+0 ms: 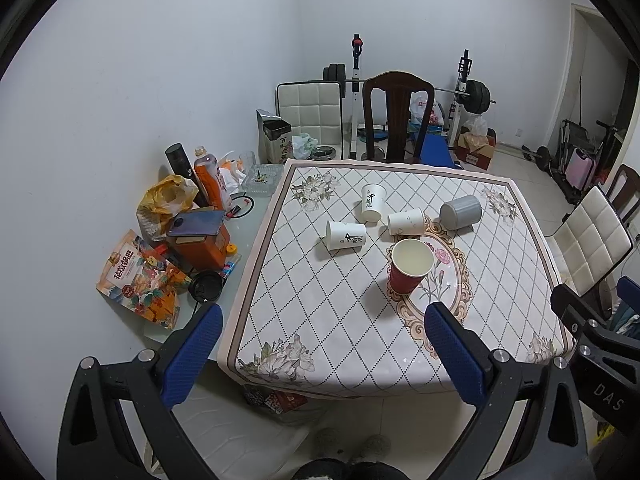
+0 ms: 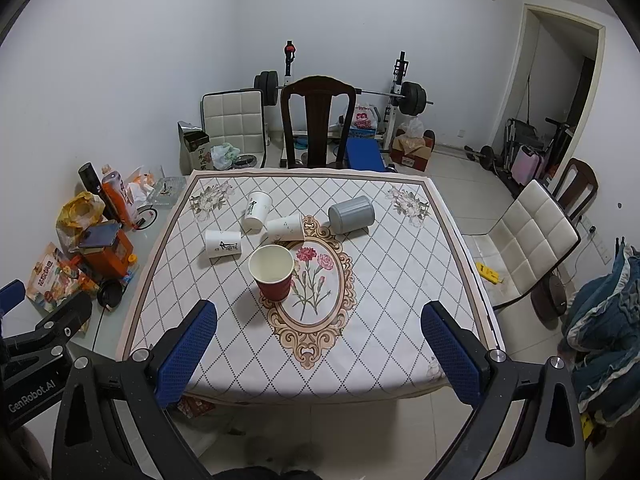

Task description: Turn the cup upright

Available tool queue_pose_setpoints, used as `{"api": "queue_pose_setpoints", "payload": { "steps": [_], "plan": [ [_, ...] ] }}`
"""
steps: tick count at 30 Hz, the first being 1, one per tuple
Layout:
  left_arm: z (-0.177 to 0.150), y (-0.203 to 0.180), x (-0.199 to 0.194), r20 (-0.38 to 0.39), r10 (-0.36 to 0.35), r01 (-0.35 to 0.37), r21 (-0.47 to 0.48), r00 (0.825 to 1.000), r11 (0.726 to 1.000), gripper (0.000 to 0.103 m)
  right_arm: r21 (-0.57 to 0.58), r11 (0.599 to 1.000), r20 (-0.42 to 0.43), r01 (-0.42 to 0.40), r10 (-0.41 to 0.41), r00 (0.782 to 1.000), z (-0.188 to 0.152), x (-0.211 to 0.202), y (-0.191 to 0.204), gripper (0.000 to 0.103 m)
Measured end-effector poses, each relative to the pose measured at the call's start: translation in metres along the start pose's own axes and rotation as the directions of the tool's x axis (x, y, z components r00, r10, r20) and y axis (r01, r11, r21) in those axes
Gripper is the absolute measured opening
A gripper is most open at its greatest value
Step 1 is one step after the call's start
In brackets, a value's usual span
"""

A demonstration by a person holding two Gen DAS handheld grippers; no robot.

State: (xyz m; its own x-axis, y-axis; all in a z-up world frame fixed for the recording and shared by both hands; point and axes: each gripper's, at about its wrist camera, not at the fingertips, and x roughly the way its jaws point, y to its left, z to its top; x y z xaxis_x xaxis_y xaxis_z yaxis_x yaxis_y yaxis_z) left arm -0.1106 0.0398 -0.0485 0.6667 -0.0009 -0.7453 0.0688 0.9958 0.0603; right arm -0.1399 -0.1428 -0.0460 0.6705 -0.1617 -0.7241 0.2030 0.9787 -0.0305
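Observation:
A red paper cup (image 1: 409, 267) (image 2: 273, 272) stands upright near the middle of the patterned tablecloth (image 1: 340, 320) (image 2: 380, 280). Behind it, two white paper cups lie on their sides: one with black writing on the left (image 1: 346, 235) (image 2: 223, 243) and a plain one (image 1: 405, 221) (image 2: 285, 227). A third white cup with writing (image 1: 372, 202) (image 2: 257, 209) stands further back. A grey cup (image 1: 461, 212) (image 2: 352, 214) lies on its side to the right. My left gripper (image 1: 324, 354) and right gripper (image 2: 320, 354) are both open and empty, held above the table's near edge.
Clutter fills the glass strip at the table's left: snack bag (image 1: 138, 280), orange box with a phone on it (image 1: 200, 240), bottles (image 1: 208, 178), ashtray (image 1: 260, 178). A dark wooden chair (image 1: 398, 114) stands behind the table, a white padded chair (image 2: 532, 240) to the right.

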Motion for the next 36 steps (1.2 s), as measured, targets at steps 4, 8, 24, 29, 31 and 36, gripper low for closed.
{"api": "queue_pose_setpoints", "payload": {
  "steps": [4,8,24,29,31,36],
  "plan": [
    [0.0004,0.0013,0.0007,0.0,-0.002,0.002,0.0,1.0,1.0,0.103,-0.002,1.0,0.001,0.0,0.0,1.0,-0.0005,0.0004,-0.0007,0.103],
    [0.0011,0.0016,-0.0008,0.0,-0.007,0.007,0.001,1.0,1.0,0.103,-0.004,1.0,-0.003,-0.006,0.006,1.0,-0.0006,0.0005,0.0001,0.103],
    [0.004,0.0003,-0.0035,-0.004,-0.018,0.018,0.007,1.0,1.0,0.103,0.001,1.0,-0.008,0.006,-0.006,1.0,-0.0007,-0.0022,-0.0012,0.103],
    [0.0045,0.0003,-0.003,-0.004,-0.02,0.02,0.007,1.0,1.0,0.103,0.002,1.0,-0.014,0.007,-0.007,1.0,-0.0016,-0.0012,-0.0039,0.103],
    [0.0044,0.0004,-0.003,-0.004,-0.021,0.021,0.008,1.0,1.0,0.103,0.001,1.0,-0.013,0.009,-0.009,1.0,-0.0018,-0.0011,-0.0039,0.103],
    [0.005,-0.0001,-0.003,-0.006,-0.02,0.021,0.008,1.0,1.0,0.103,0.002,1.0,-0.014,0.008,-0.008,1.0,-0.0022,-0.0008,-0.0042,0.103]
  ]
}}
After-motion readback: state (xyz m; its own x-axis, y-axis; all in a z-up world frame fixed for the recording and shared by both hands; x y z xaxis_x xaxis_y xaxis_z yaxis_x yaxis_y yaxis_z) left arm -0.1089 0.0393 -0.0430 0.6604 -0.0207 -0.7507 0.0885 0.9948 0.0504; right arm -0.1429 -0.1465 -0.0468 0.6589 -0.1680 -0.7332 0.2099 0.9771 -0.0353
